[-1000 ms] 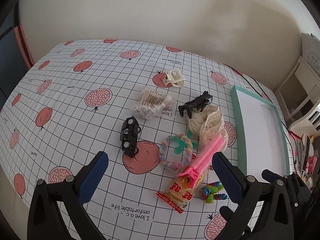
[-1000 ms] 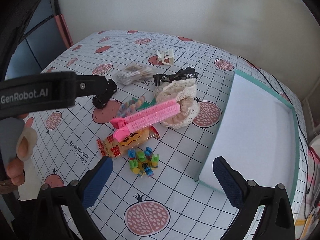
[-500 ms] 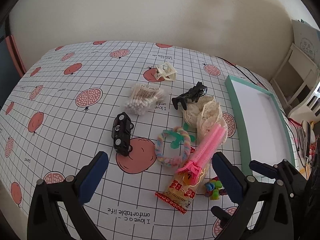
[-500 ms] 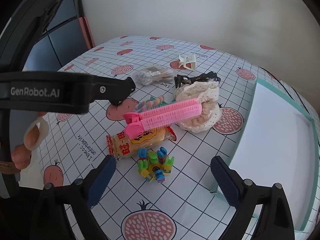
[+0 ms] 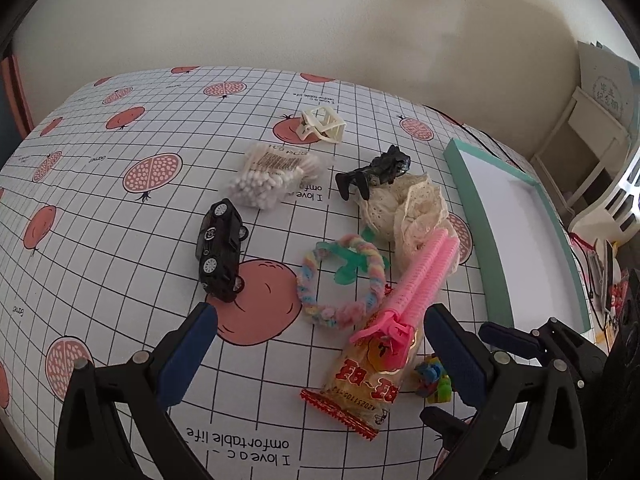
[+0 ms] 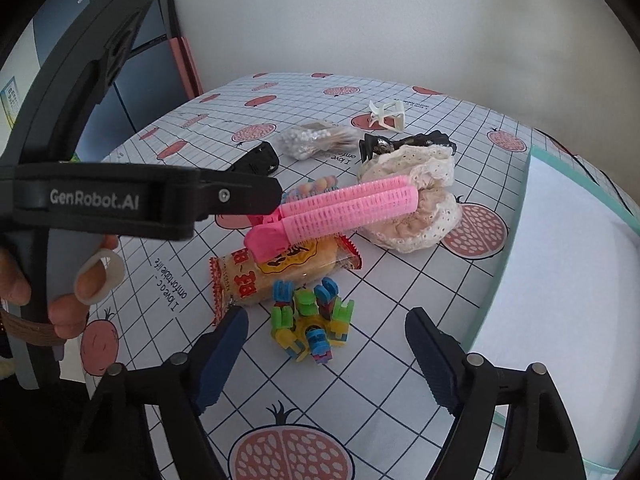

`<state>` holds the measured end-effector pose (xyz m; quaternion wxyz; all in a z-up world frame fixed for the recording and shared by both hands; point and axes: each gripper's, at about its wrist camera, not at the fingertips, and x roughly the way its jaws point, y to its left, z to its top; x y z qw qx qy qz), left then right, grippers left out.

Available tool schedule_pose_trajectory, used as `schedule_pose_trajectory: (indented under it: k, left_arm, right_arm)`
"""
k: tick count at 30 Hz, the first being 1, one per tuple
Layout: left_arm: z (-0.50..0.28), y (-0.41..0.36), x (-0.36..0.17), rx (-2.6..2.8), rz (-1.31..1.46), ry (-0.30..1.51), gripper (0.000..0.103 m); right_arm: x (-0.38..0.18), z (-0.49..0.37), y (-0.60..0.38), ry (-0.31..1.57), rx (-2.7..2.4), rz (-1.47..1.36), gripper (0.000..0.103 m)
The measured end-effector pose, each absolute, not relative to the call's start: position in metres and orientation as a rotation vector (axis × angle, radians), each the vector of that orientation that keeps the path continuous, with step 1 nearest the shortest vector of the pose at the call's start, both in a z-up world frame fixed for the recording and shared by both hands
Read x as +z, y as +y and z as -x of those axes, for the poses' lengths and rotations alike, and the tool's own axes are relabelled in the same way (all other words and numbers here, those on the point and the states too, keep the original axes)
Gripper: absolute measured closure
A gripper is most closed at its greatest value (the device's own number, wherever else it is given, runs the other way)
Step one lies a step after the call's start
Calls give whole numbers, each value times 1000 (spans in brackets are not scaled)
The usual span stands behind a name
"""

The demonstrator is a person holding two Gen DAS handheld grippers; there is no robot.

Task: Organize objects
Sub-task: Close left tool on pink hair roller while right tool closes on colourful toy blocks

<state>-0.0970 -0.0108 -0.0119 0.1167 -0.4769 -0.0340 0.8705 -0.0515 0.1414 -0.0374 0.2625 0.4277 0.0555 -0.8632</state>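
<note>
Both my grippers, left (image 5: 320,344) and right (image 6: 326,340), hover spread and empty; the block toy (image 6: 310,326) lies just beside the tray (image 6: 516,240), handy for loading.

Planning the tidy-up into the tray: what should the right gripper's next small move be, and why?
Probably lower the right gripper onto the colourful block toy: its open jaws already straddle the toy, which lies free of the snack packet, beside the empty tray.

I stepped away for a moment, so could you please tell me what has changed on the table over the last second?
Both tongs have come closer to the pile. The right tongs now hang open just over the colourful block toy, and the left tongs have eased in toward the pink hair clip and snack packet. Nothing was gripped or released; the objects and the tray lie where they were.
</note>
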Motion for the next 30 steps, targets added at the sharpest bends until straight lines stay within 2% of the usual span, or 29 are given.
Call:
schedule_pose_trajectory:
  k: [3, 8, 11, 15, 22, 26, 30]
  left_arm:
    - [95, -4, -16, 2539, 1372, -64, 6]
    - [94, 6, -21, 2514, 1334, -46, 9]
    - [94, 10, -22, 2501, 1322, -31, 22]
    - [93, 14, -23, 2494, 1301, -17, 32]
    - [89, 23, -21, 2468, 1259, 3, 40]
    - [89, 27, -22, 2455, 1263, 13, 51]
    - [88, 27, -21, 2463, 1253, 21, 56]
  right_arm:
    - [-41, 53, 144, 131, -2329, -1160, 27]
    - [-44, 55, 144, 112, -2321, -1147, 32]
    - [-45, 53, 143, 109, -2312, -1139, 35]
    - [-46, 52, 143, 110, -2314, -1126, 37]
    - [-44, 50, 142, 84, -2293, -1122, 44]
    - [-46, 51, 140, 85, -2285, -1134, 48]
    - [-49, 53, 138, 93, -2286, -1143, 51]
